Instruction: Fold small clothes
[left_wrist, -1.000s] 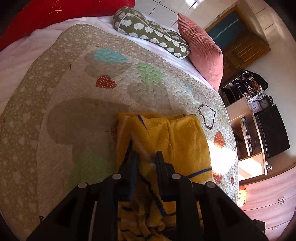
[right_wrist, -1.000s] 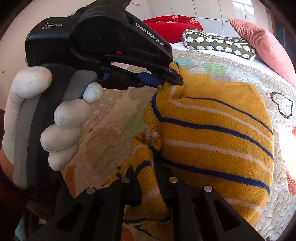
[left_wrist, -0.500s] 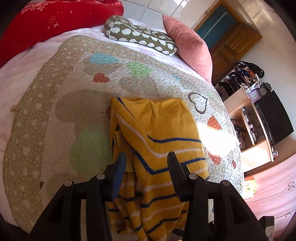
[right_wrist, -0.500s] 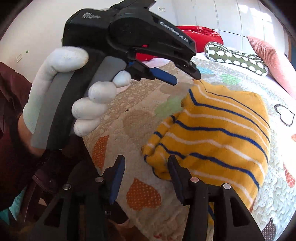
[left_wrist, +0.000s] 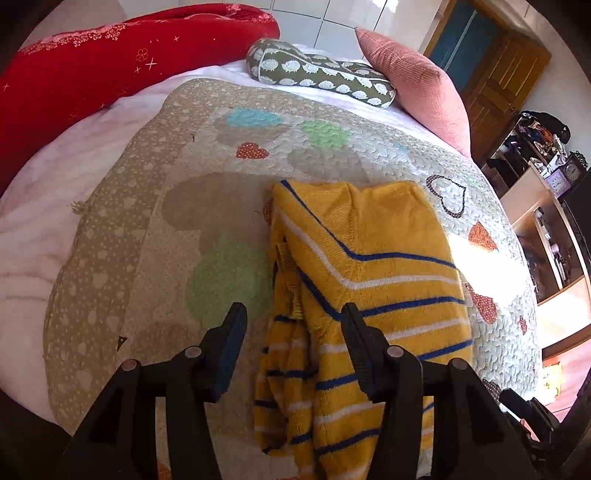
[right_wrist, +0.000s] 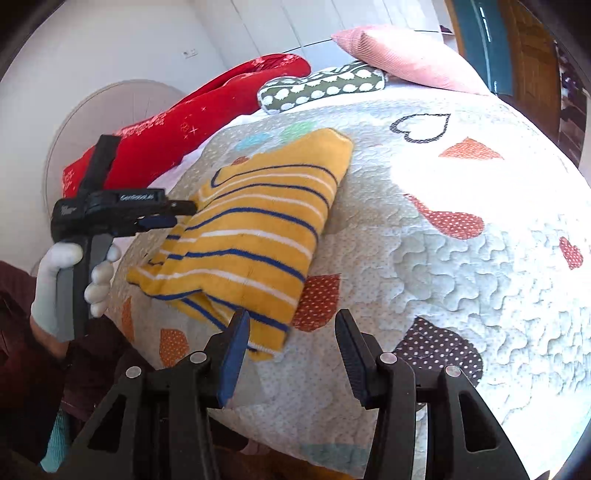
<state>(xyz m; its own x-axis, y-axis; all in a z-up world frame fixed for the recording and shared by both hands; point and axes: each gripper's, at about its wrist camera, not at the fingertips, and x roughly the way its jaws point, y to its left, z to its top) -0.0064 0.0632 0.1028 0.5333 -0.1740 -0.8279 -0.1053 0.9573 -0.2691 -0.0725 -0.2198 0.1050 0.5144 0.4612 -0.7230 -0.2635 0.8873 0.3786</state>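
A small yellow sweater (left_wrist: 369, 273) with blue and white stripes lies folded on the quilted bedspread (left_wrist: 221, 206). It also shows in the right wrist view (right_wrist: 255, 225). My left gripper (left_wrist: 293, 317) is open and empty, above the sweater's near left edge. In the right wrist view the left gripper (right_wrist: 173, 214), held by a white-gloved hand, hovers at the sweater's left edge. My right gripper (right_wrist: 291, 328) is open and empty, just in front of the sweater's near corner.
A red bolster (left_wrist: 110, 62), a green patterned cushion (left_wrist: 317, 70) and a pink pillow (left_wrist: 417, 88) lie at the head of the bed. Shelves with clutter (left_wrist: 539, 177) and a wooden door (left_wrist: 495, 81) stand to the right. The bed's edge (right_wrist: 332, 458) is close to me.
Both grippers let go of the sweater, opened and pulled back. The sweater now lies folded flat on the bedspread. The right gripper swung out to the sweater's near right side.
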